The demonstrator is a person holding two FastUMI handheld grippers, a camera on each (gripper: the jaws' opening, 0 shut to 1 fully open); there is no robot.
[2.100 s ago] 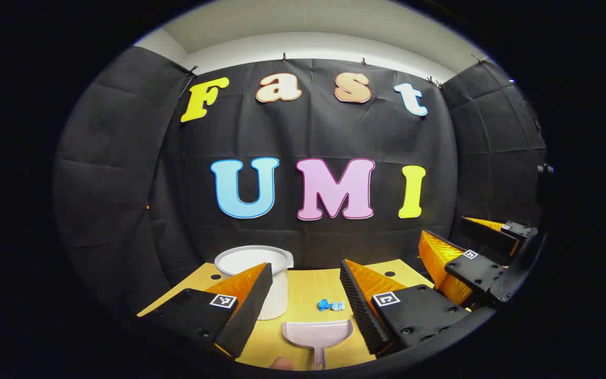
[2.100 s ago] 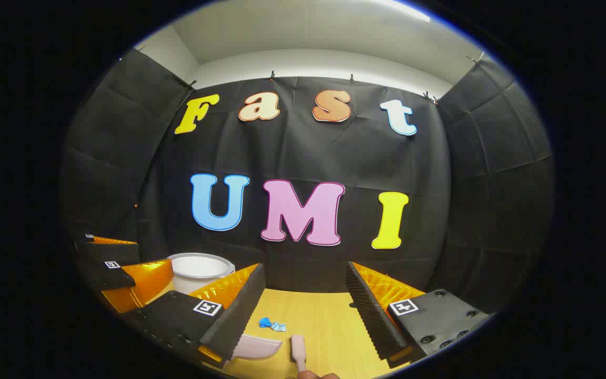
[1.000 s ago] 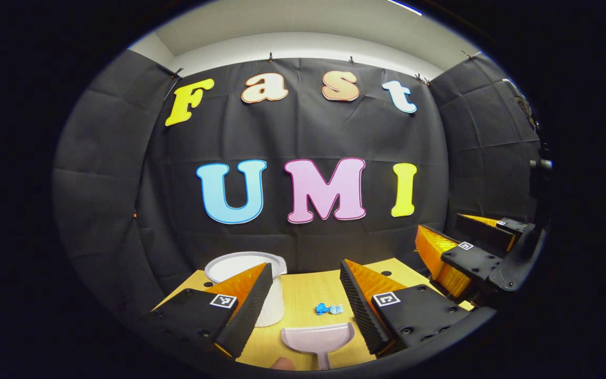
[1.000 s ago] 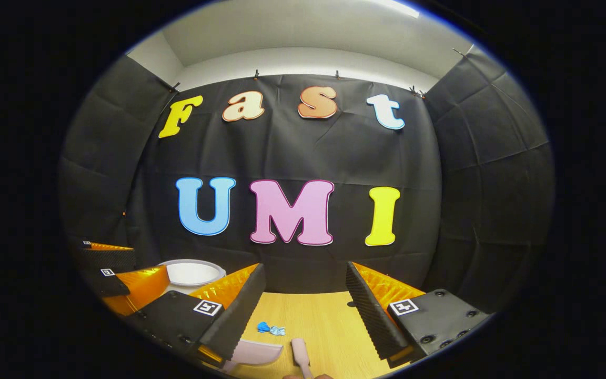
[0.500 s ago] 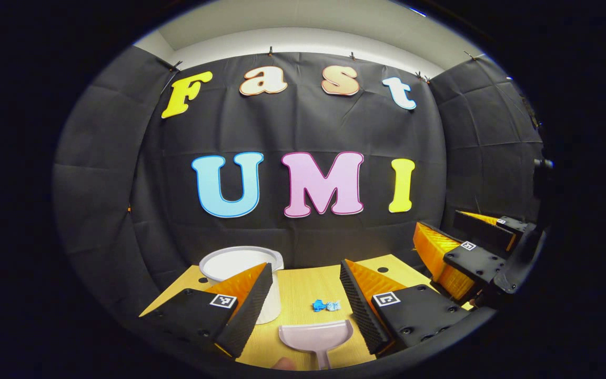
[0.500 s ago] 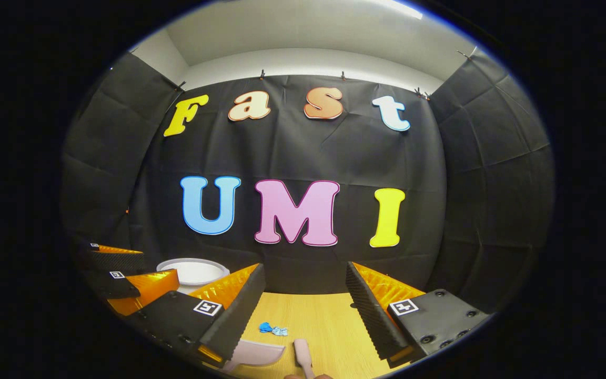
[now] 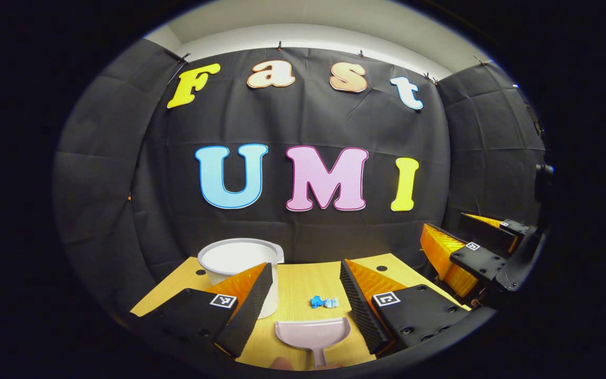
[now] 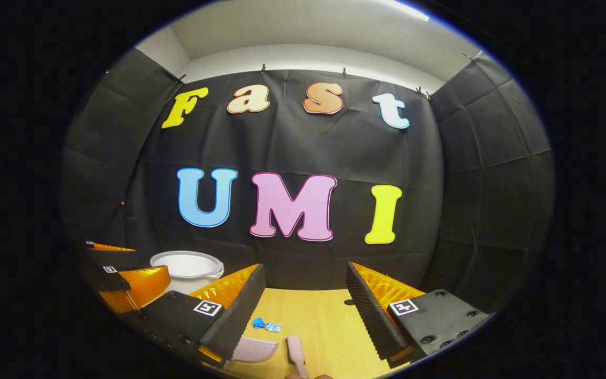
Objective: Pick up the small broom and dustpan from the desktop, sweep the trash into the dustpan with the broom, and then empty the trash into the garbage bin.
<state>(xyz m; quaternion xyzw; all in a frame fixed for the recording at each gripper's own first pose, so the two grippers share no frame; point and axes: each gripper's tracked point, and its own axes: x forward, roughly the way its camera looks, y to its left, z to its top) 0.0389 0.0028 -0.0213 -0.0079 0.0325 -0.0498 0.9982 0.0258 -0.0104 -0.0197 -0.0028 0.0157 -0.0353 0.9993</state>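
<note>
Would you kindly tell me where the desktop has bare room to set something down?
Bare wood lies right of the broom handle, toward the small hole, and behind the blue trash to the wall. It is crowded around the bin, dustpan and trash.

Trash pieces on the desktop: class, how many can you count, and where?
1. A crumpled blue wrapper lies on the wooden desktop, just beyond the pink dustpan and right of the white garbage bin. Others may hide behind the gripper fingers.
</note>
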